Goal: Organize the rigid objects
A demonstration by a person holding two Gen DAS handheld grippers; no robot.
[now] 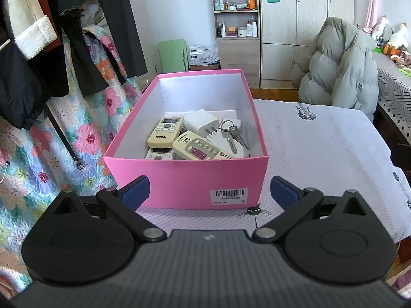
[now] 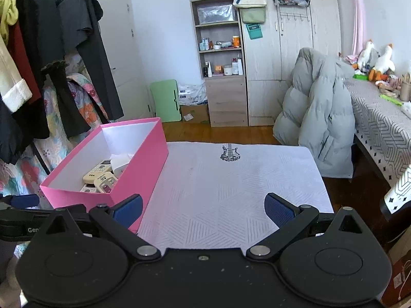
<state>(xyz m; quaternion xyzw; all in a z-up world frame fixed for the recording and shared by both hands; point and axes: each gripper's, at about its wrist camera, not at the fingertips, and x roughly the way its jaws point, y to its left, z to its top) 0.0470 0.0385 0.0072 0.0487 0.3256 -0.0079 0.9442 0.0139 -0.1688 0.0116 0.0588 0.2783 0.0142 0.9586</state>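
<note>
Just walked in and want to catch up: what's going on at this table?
Someone is tidying small hard items into a pink box on a white cloth-covered table. The box already holds remote controls, a white charger and keys. Both the left tongs and the right tongs hover open and empty, near the box's front end.

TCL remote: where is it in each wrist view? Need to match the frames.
Left wrist: TCL remote lies centre frame, in the left half of the pink box, on top of other remotes.
Right wrist: TCL remote sits at left, low in the same pink box, partly hidden by its wall.
Shared landmark: guitar print on the white cloth.
</note>
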